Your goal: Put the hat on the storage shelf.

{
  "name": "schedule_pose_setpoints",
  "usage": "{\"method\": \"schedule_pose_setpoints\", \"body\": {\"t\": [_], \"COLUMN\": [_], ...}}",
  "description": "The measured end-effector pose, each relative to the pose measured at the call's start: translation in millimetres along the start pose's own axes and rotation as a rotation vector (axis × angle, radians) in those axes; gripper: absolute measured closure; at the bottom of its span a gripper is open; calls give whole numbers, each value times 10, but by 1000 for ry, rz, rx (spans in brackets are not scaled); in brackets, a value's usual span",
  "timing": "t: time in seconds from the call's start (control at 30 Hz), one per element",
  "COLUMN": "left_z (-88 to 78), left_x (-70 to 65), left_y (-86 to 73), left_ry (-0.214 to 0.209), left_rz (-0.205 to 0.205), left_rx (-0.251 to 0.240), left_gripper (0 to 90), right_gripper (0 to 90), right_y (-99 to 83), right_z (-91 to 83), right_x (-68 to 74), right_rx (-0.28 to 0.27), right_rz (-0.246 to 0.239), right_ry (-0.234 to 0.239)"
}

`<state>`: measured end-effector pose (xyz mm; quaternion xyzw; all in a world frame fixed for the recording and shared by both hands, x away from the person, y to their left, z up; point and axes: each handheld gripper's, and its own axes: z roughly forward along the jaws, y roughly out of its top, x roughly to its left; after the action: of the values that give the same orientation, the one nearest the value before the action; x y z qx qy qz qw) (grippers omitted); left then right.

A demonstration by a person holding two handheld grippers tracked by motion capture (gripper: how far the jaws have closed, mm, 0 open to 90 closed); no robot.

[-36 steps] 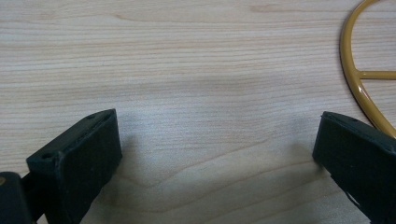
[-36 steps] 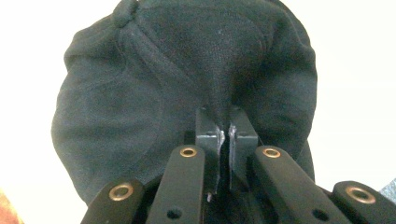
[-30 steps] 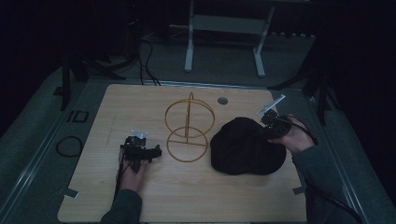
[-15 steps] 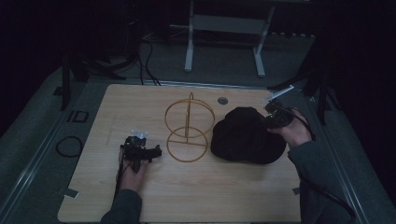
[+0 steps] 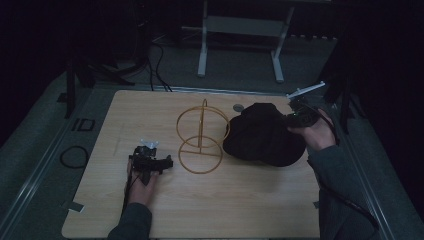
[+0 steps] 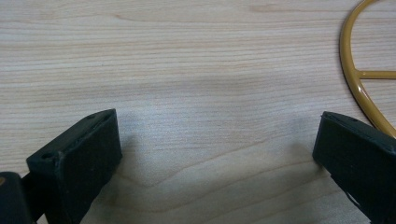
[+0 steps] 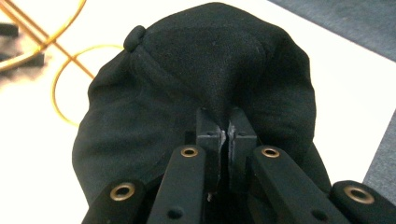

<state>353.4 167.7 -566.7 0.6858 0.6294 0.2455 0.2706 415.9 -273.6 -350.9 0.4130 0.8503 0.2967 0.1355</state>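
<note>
work: black fabric cap (image 5: 262, 135) likely going onto the gold wire stand with two hoops (image 5: 201, 137); that is my guess
right claw (image 7: 226, 133): jaws pinched tight on a fold of the cap's cloth
cap place: at the right side of the light wooden desk (image 5: 150, 105), just beside the stand, bunched up at the pinch
left claw (image 6: 215, 144): jaws wide apart, nothing between, resting over bare desk near the stand's base ring
done: cap gripped
left: carry to the stand, seat it, let go

A pale wooden worktop (image 5: 210, 210) carries a gold wire stand (image 5: 200, 137), a black cap (image 5: 262, 135) just beside it, and a small grey disc (image 5: 239, 107).
</note>
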Motion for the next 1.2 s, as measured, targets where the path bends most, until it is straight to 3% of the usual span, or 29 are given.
{"method": "schedule_pose_setpoints", "body": {"t": [0.6, 1.2], "left_z": [1, 1], "left_x": [-1, 0], "left_y": [0, 0], "left_ry": [0, 0], "left_rz": [-1, 1], "left_rx": [-2, -1], "left_gripper": [7, 7], "right_gripper": [868, 869], "right_y": [126, 319], "right_z": [-208, -411], "right_x": [-128, -180], "right_rx": [-147, -212], "right_rz": [132, 171], "right_ry": [-19, -55]}}
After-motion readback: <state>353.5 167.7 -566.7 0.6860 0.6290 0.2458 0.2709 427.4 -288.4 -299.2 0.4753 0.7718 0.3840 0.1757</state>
